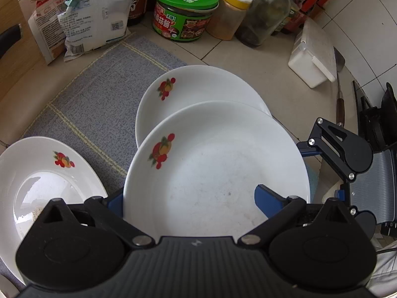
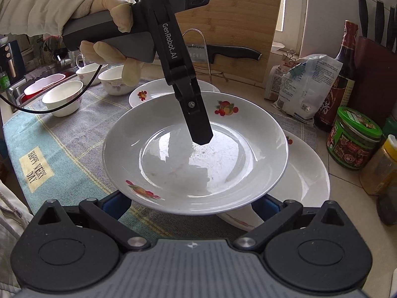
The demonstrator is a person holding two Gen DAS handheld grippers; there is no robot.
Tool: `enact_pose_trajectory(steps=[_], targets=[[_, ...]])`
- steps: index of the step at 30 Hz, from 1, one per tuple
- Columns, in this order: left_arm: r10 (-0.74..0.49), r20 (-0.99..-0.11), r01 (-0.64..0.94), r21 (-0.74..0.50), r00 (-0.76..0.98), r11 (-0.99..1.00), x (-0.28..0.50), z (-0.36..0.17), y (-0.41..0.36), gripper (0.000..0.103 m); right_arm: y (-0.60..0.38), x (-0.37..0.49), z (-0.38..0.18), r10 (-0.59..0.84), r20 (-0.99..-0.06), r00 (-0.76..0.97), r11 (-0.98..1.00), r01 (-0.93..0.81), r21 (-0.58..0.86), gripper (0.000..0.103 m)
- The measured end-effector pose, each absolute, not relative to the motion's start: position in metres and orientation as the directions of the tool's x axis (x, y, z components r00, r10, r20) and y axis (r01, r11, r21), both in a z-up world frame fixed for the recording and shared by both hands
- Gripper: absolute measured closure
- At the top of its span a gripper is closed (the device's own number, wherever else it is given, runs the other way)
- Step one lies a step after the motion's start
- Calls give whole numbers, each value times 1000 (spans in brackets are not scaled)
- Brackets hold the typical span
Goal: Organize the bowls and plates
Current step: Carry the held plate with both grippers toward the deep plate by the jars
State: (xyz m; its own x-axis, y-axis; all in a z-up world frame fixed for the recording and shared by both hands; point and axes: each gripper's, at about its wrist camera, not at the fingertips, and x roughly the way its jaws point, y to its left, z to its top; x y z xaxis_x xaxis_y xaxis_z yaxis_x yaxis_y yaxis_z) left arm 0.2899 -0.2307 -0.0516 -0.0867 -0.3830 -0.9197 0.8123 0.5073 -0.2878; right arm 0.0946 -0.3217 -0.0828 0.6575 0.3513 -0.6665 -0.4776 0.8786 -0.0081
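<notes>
A white plate with fruit prints hangs level just above a second matching plate. My left gripper straddles its rim with jaws wide: one finger lies inside the plate, the other is hidden past the rim. My right gripper also stands wide, both fingertips tucked under the plate's near rim, where the pads are hidden. A third plate lies on the checked mat. Three bowls stand beyond it.
Jars, bottles and clipped bags crowd the counter's back. A white lidded box and a knife lie at the right. A cutting board leans on the wall, and a sink with a red tub is far left.
</notes>
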Motion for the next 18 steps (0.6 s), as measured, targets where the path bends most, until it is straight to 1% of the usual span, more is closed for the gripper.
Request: enact_pose_trajectory(steps=[18], targets=[[-378,-918,830,-305,-124,467,301,-68,-278,3,-359,98,-89,315,-669,673,908,-418,7,0]])
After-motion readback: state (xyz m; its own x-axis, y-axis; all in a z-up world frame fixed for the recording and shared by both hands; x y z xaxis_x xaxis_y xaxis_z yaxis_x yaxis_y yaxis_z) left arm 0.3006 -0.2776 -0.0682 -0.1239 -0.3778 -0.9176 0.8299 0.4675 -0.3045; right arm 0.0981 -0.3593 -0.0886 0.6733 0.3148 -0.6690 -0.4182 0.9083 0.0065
